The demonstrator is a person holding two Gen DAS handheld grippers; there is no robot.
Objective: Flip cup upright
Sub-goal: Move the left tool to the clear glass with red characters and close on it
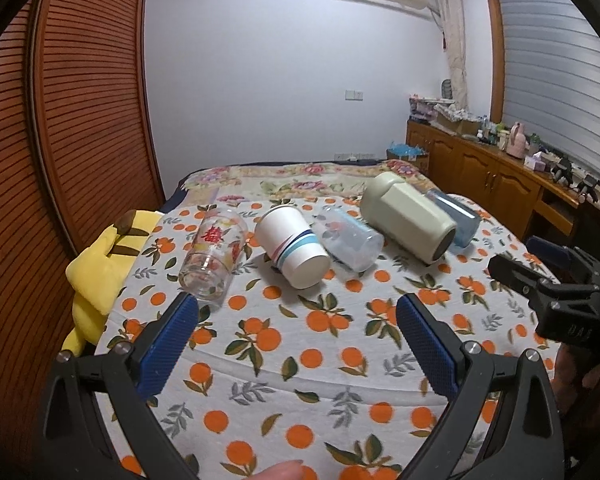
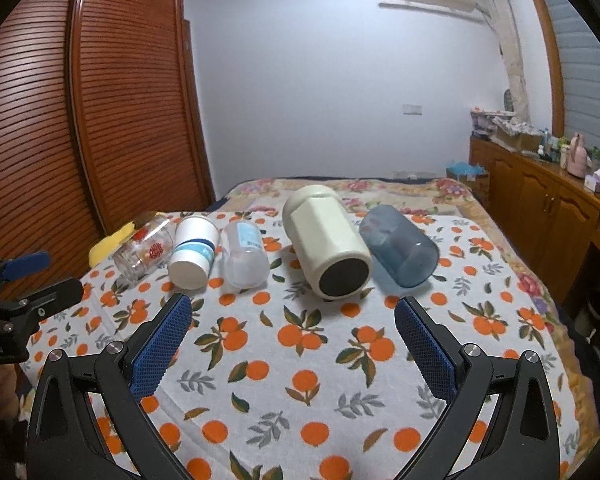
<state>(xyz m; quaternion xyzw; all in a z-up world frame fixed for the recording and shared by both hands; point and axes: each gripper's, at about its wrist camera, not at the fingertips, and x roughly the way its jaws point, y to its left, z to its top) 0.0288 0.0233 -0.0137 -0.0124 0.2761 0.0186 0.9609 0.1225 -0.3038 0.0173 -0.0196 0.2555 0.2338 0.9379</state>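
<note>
Several cups lie on their sides in a row on the orange-print cloth: a clear glass with red print (image 1: pixel 212 256) (image 2: pixel 144 250), a white paper cup with blue stripes (image 1: pixel 294 246) (image 2: pixel 192 252), a frosted clear plastic cup (image 1: pixel 350 240) (image 2: pixel 244 254), a big cream mug (image 1: pixel 408 218) (image 2: pixel 326 246) and a blue translucent cup (image 1: pixel 456 216) (image 2: pixel 398 250). My left gripper (image 1: pixel 298 308) is open and empty, just short of the glass and paper cup. My right gripper (image 2: pixel 292 310) is open and empty, just short of the cream mug.
A yellow plush toy (image 1: pixel 100 264) lies at the cloth's left edge beside a slatted wooden wardrobe (image 1: pixel 60 140). A wooden sideboard (image 2: pixel 548 208) with clutter runs along the right. The other gripper shows at the frame edge in each view.
</note>
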